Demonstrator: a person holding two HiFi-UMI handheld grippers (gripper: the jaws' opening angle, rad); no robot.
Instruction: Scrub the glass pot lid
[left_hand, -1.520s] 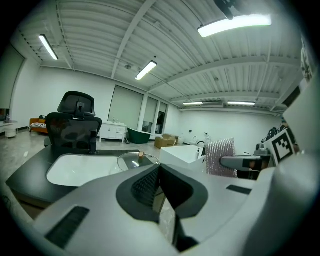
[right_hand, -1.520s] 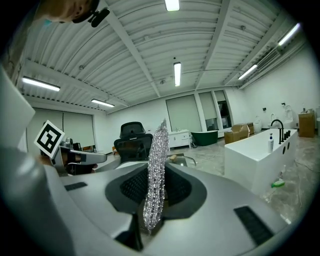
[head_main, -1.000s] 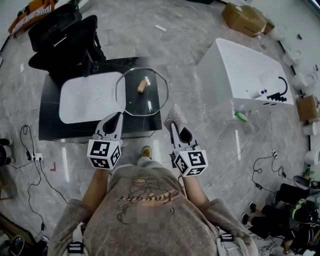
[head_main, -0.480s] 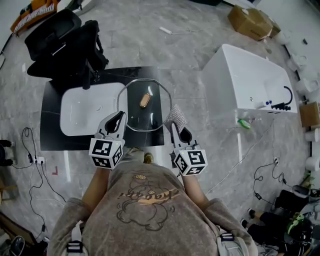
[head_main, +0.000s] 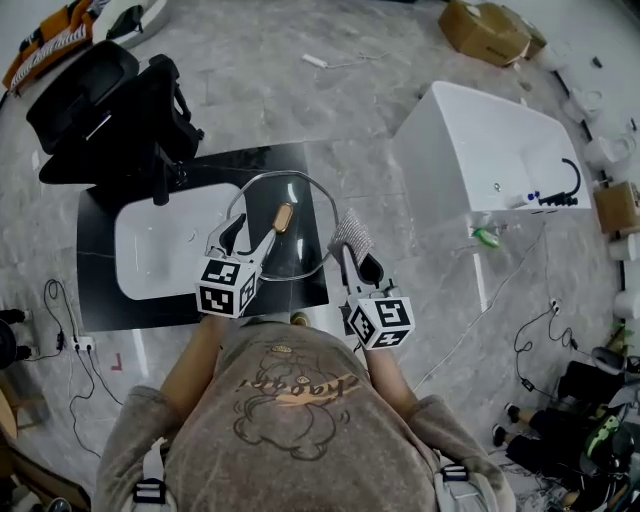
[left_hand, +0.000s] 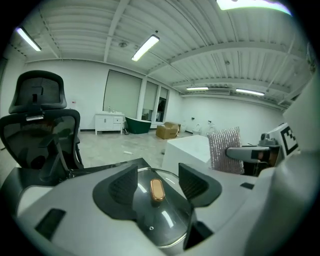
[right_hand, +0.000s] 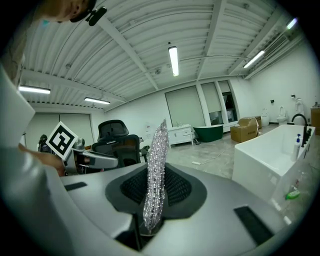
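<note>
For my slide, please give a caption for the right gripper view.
Right claw grips a silvery scouring pad; white tub at right.

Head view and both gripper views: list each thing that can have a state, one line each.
left tool: jaws opening, glass lid rim between them, pads not pressing.
glass lid: lying knob up on black counter, ungripped.
right tool: shut on silver scrubber.
silver scrubber: upright, clamped, off the lid.

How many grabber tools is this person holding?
2. The left gripper, jaws opening around the glass lid; the right gripper beside it, clamping a silvery scrub pad.
</note>
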